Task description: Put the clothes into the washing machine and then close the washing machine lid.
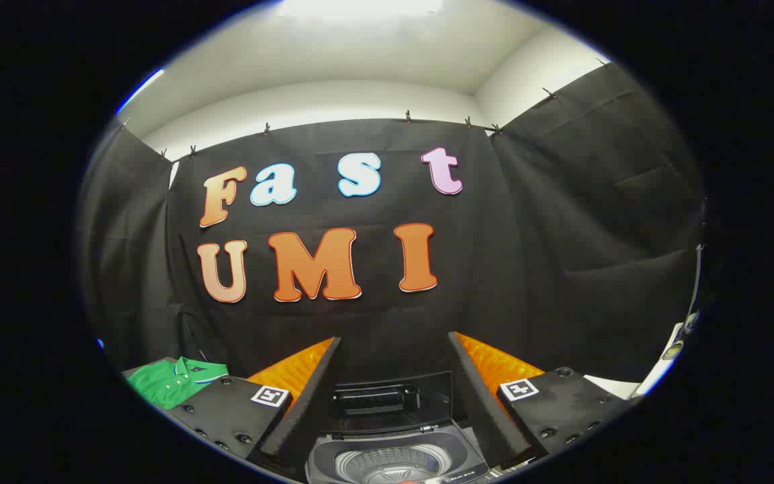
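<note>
A: Where do the fingers stand?

B: The gripper (394, 376) is spread wide, with nothing held between its two fingers. They frame the washing machine (397, 454), which sits low and near, right between them.

A: Is the machine open?

B: Yes. Its lid (387, 398) stands raised at the far side of the opening, leaning back against the booth's black cloth wall (562, 222). You can look down into the drum (387, 465) — a pale ribbed ring around a darker middle. A small reddish spot shows at the near rim of the drum, too little of it to tell what it is.

A: And the clothes?

B: A green polo shirt (172, 380) lies folded out to the left, beyond the left finger and well apart from the machine. Its collar has a light stripe, and it rests on a dark surface — not touched by either finger.

A: Anything on the right?

B: A strip of white edge near the cloth wall, too blurred to name.
</note>
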